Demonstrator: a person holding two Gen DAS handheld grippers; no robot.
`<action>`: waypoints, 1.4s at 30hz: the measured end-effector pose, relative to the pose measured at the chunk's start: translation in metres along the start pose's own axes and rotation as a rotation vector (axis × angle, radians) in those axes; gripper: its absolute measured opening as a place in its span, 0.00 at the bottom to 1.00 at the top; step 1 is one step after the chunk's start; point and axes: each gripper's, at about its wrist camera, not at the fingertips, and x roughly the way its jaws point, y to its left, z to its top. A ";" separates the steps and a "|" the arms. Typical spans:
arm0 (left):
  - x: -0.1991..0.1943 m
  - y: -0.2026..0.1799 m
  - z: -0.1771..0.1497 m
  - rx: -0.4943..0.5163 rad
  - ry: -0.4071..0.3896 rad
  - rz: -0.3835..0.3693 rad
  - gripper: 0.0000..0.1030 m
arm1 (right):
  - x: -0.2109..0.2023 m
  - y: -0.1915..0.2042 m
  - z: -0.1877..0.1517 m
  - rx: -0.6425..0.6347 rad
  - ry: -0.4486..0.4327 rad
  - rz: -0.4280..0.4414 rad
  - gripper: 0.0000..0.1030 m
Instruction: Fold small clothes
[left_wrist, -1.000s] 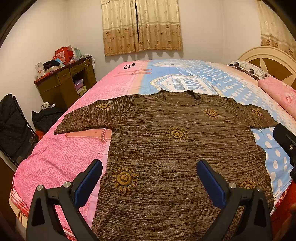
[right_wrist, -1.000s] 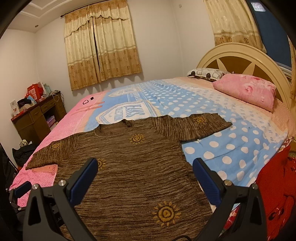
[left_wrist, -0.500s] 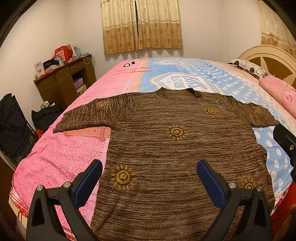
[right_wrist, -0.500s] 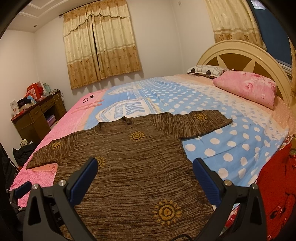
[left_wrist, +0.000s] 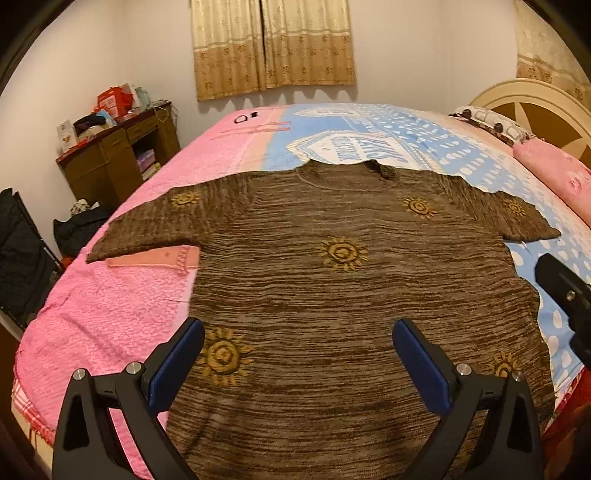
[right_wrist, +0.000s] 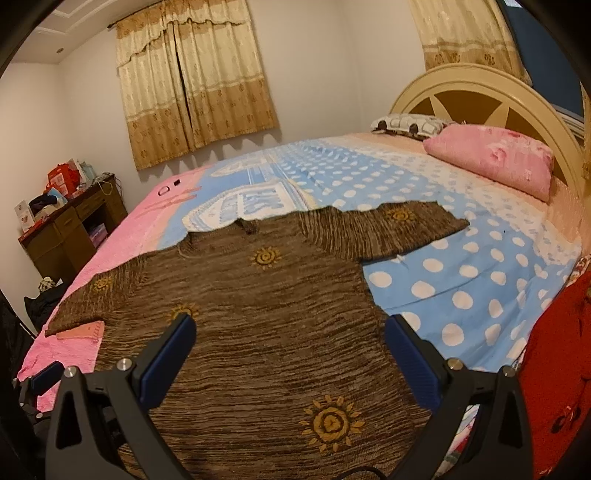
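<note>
A brown knit short-sleeved top (left_wrist: 332, 288) with yellow sun motifs lies flat and spread on the bed, collar away from me, sleeves out to both sides. It also shows in the right wrist view (right_wrist: 266, 317). My left gripper (left_wrist: 298, 354) is open and empty, held above the top's lower part. My right gripper (right_wrist: 290, 350) is open and empty, above the top's lower right side; part of it shows at the right edge of the left wrist view (left_wrist: 565, 291).
The bed (left_wrist: 122, 302) has a pink and blue dotted cover. A pink pillow (right_wrist: 491, 158) and a cream headboard (right_wrist: 476, 92) are at the right. A wooden desk (left_wrist: 114, 162) with clutter stands at the left wall. Red cloth (right_wrist: 557, 376) hangs at the bed's near right edge.
Both grippers have drifted slightly, so the top sits a little lower and nearer in view. Both stay open and empty; the top has not moved.
</note>
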 end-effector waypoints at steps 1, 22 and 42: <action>0.001 0.000 -0.001 -0.004 -0.004 -0.012 0.99 | 0.004 -0.002 -0.001 0.005 0.014 -0.001 1.00; 0.047 -0.006 0.103 -0.013 -0.095 -0.042 0.99 | 0.077 -0.164 0.087 0.299 0.047 -0.088 0.98; 0.117 0.006 0.079 -0.111 0.094 -0.068 0.99 | 0.195 -0.271 0.109 0.346 0.198 -0.341 0.18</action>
